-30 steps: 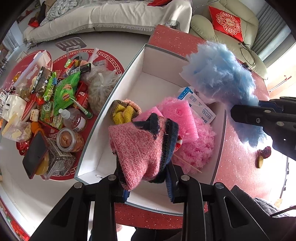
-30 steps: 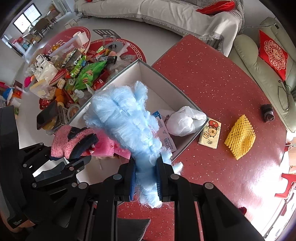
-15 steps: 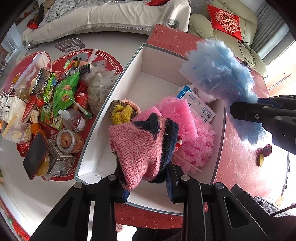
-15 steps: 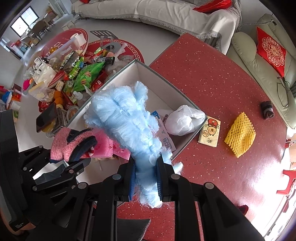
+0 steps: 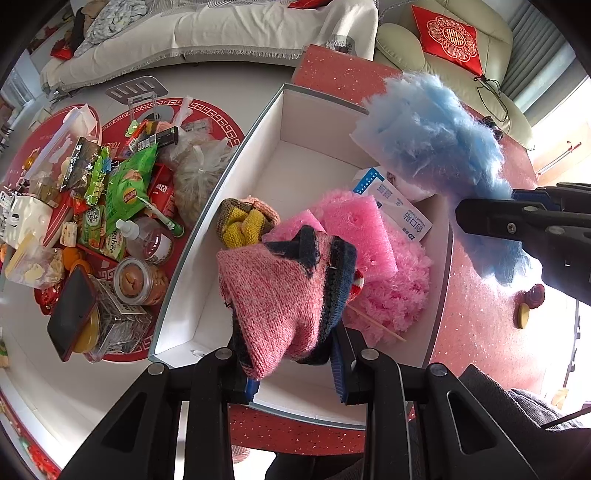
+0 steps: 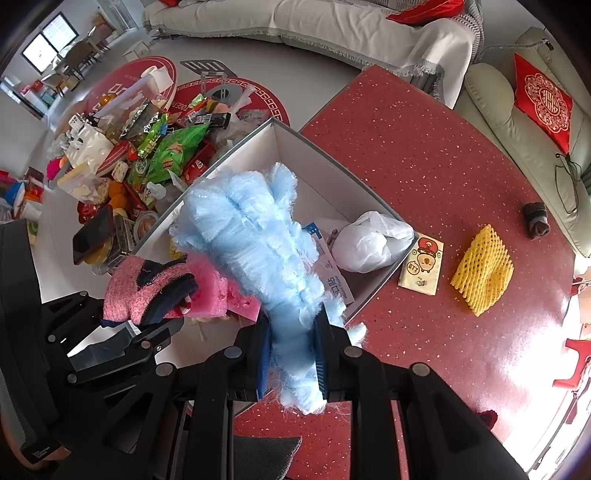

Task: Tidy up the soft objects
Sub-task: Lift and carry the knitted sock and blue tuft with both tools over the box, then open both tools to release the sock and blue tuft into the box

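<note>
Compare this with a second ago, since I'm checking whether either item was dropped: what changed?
Only the right gripper: its jaws have just been opening slightly, the blue fluffy duster still between them. The left gripper keeps its clamp on the pink knit sock above the white box. Nothing else moved.

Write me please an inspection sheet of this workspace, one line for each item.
Surface: red speckled table, mostly bare.
Job's things: white box holds pink foam sheet, pink fluffy piece, yellow knit item, white plastic bag; yellow foam net and tissue pack lie on the table.
Clutter: snacks pile on the floor.
Grippers: left gripper shut on pink knit sock; right gripper has just been opening, pads still on blue fluffy duster.
Cables: nothing seen.
Surroundings: sofa, red cushion.
</note>
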`<state>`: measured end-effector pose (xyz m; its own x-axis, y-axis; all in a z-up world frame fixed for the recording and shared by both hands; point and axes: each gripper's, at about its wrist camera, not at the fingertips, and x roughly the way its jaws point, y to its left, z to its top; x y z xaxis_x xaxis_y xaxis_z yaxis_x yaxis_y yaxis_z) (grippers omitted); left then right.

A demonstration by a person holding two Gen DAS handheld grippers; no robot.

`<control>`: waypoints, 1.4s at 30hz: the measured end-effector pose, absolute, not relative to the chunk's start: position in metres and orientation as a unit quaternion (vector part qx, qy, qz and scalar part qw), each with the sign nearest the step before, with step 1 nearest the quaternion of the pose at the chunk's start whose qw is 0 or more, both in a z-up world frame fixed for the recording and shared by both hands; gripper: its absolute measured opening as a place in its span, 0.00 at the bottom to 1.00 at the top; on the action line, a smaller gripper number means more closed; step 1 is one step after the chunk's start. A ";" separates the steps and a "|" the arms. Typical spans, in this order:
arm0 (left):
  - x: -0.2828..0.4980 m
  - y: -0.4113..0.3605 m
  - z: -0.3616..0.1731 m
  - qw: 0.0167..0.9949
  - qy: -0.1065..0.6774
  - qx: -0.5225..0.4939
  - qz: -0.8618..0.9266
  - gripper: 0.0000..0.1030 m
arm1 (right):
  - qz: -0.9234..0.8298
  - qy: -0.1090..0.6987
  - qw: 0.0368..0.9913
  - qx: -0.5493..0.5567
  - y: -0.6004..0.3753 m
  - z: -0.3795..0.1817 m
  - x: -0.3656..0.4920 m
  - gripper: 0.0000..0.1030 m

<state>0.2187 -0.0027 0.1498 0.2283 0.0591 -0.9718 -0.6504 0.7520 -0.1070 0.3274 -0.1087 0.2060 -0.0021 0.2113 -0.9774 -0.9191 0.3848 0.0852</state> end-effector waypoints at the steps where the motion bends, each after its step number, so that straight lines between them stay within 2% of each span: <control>1: 0.219 -0.003 0.150 0.740 0.573 -0.258 0.240 0.31 | 0.450 0.547 0.627 -0.324 -0.109 0.206 0.327 0.22; 16: 0.222 -0.003 0.148 0.737 0.578 -0.257 0.238 0.32 | 0.449 0.551 0.625 -0.321 -0.107 0.204 0.329 0.22; 17: 0.222 -0.004 0.147 0.735 0.582 -0.255 0.237 0.45 | 0.449 0.552 0.625 -0.321 -0.106 0.203 0.328 0.22; 18: 0.223 -0.006 0.146 0.732 0.587 -0.254 0.237 0.53 | 0.450 0.554 0.623 -0.320 -0.105 0.201 0.328 0.23; 19: 0.224 -0.006 0.145 0.731 0.587 -0.252 0.238 0.63 | 0.449 0.554 0.623 -0.322 -0.104 0.201 0.326 0.27; 20: 0.223 -0.007 0.147 0.734 0.585 -0.250 0.238 0.63 | 0.449 0.553 0.624 -0.322 -0.104 0.200 0.327 0.33; 22: 0.224 -0.007 0.148 0.738 0.582 -0.248 0.234 0.63 | 0.447 0.545 0.630 -0.325 -0.104 0.201 0.326 0.51; 28: 0.229 -0.009 0.148 0.737 0.588 -0.247 0.223 0.66 | 0.452 0.535 0.636 -0.324 -0.105 0.206 0.322 0.53; 29: 0.228 -0.010 0.149 0.738 0.588 -0.246 0.221 0.79 | 0.452 0.536 0.636 -0.323 -0.106 0.207 0.326 0.53; 31: 0.231 -0.012 0.152 0.741 0.587 -0.239 0.223 0.92 | 0.450 0.537 0.639 -0.318 -0.109 0.208 0.327 0.53; 42: 0.232 -0.018 0.156 0.742 0.589 -0.231 0.223 0.92 | 0.440 0.552 0.646 -0.291 -0.123 0.209 0.339 0.53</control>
<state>0.2317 -0.0183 0.1562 0.2074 0.0591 -0.9765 -0.6035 0.7934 -0.0801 0.3385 -0.1234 0.2087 0.0049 0.2475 -0.9689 -0.8894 0.4439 0.1089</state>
